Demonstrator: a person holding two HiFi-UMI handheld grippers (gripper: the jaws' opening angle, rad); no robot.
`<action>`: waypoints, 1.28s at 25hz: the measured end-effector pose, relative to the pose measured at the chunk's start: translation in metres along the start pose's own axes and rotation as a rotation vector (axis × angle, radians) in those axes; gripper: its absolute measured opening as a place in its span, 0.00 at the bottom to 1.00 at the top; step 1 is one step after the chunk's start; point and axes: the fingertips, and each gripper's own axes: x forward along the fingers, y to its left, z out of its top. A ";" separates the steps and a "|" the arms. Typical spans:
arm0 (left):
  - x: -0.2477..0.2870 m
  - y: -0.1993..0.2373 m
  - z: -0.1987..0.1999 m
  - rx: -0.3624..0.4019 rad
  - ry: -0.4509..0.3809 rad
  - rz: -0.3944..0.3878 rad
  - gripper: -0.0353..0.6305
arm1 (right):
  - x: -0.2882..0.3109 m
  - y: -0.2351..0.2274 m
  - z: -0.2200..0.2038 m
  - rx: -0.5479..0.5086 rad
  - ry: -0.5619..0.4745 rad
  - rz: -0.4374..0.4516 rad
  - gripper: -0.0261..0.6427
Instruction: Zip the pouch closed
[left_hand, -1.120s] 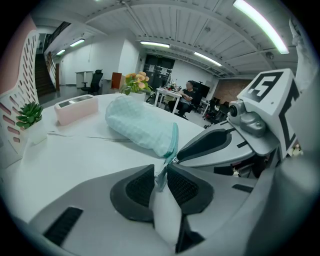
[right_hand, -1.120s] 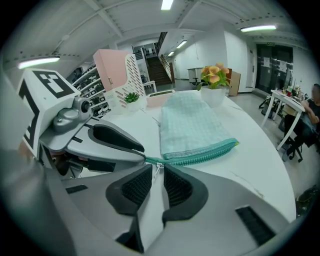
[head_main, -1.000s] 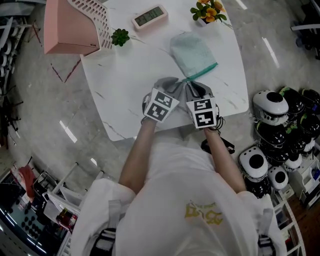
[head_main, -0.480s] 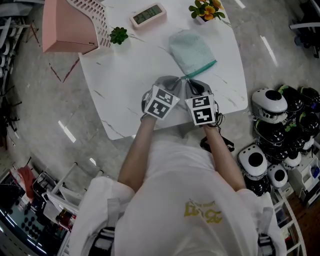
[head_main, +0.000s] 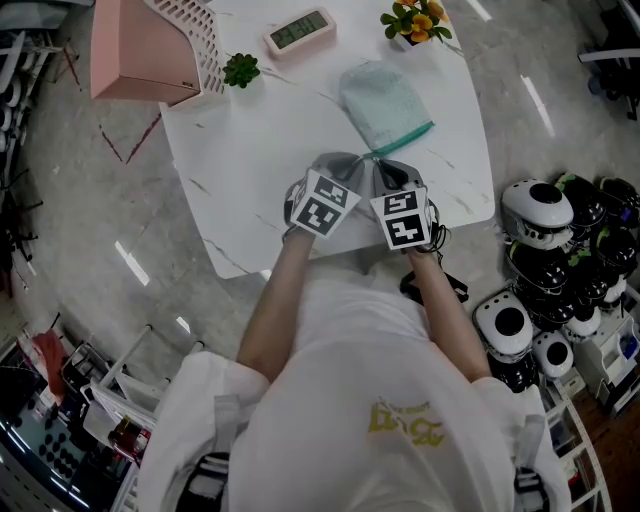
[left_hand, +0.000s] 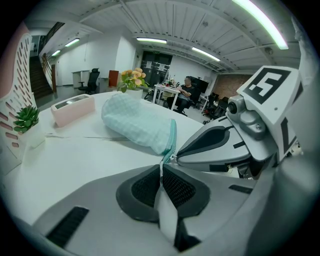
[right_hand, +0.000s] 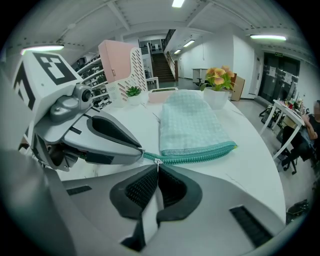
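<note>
A mint-green checked pouch (head_main: 383, 100) lies on the white marble table (head_main: 260, 150), its teal zipper edge (right_hand: 200, 156) toward me. My left gripper (left_hand: 161, 167) is shut on the thin tail at the zipper's end, right by the pouch's corner (left_hand: 169, 150). My right gripper (right_hand: 158, 167) is shut on the small metal zipper pull (right_hand: 158, 161) at that same end. The two grippers stand tip to tip; the left gripper (head_main: 340, 172) and right gripper (head_main: 392, 176) meet at the pouch's near corner. Most of the zipper runs off to the right of the pull.
A pink slotted rack (head_main: 150, 50), a small green plant (head_main: 240, 70), a pink clock (head_main: 298, 30) and a pot of orange flowers (head_main: 415, 22) stand along the table's far side. The table's front edge (head_main: 240, 268) is just under my hands. Black-and-white helmets (head_main: 545, 215) are piled on the floor at the right.
Both grippers have stayed at the pouch's near corner. Their jaws look drawn in narrower than a second ago. The pouch has not moved.
</note>
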 end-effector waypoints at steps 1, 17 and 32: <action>0.000 0.000 0.000 0.000 0.002 -0.001 0.11 | 0.000 0.000 0.000 -0.002 0.002 0.002 0.06; -0.009 -0.004 0.004 -0.010 -0.013 -0.002 0.11 | -0.007 -0.001 0.001 -0.018 -0.004 0.011 0.06; -0.016 -0.005 0.002 -0.030 -0.033 -0.012 0.11 | -0.009 0.002 0.001 -0.042 0.007 -0.005 0.06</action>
